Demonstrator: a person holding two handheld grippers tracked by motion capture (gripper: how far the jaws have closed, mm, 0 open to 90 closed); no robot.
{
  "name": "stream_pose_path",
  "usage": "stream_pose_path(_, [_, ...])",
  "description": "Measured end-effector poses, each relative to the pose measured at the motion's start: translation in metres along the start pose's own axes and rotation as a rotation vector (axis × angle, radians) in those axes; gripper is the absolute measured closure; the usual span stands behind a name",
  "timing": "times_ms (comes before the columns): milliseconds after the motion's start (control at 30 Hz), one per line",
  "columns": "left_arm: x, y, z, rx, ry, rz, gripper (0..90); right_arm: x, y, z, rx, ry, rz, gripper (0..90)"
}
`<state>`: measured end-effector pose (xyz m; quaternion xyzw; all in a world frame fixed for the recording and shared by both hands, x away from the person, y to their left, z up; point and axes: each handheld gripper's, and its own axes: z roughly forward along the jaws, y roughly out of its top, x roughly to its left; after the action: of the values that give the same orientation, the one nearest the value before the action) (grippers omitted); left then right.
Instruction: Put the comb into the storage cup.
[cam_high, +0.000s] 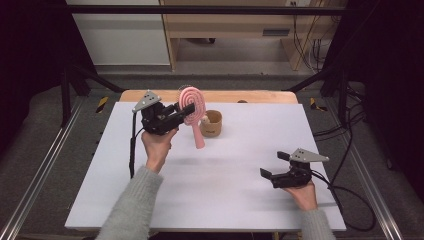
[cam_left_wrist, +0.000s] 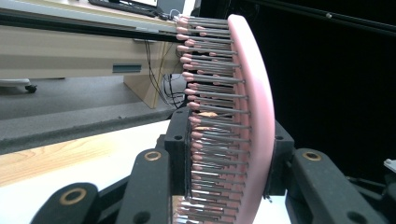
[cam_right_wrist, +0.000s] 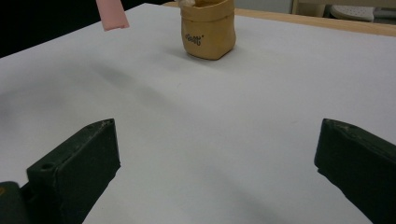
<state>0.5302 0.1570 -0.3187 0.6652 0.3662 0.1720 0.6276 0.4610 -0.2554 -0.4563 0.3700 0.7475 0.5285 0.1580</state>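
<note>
Pink hairbrush, round spiral head, clamped in the left gripper, lifted off the white table. Long axis runs close to vertical in the high view: head up, just beyond the jaw tips, handle hanging down and slightly toward the right gripper side, its free end below the jaws and clear of the table surface. In the left gripper view the hairbrush is seen edge-on between the two black jaws, one jaw pressing on the bristle side, the other on the smooth pink back; bristles point to that view's left, back faces its right. Grip sits on the lower part of the head; head's bottom edge is cut off by the frame, handle hidden below the jaws there.

Just past the brush, on the far side from the left gripper, stands a small tan pot, upright, something pale inside it, too small to identify. In the right gripper view the pot has its top cropped and small lettering not legible; the pink handle end shows at the top left, rest cut off.

Right gripper low near the table edge, well apart from brush and pot, jaws spread wide with nothing between them.
</note>
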Motion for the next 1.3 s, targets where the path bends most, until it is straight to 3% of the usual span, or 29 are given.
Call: stream_pose_path(1300, [-0.001, 0.023, 0.041, -0.033, 0.021, -0.008, 62.7, 0.0, 0.0, 0.001, 0.011, -0.001, -0.001, 0.4])
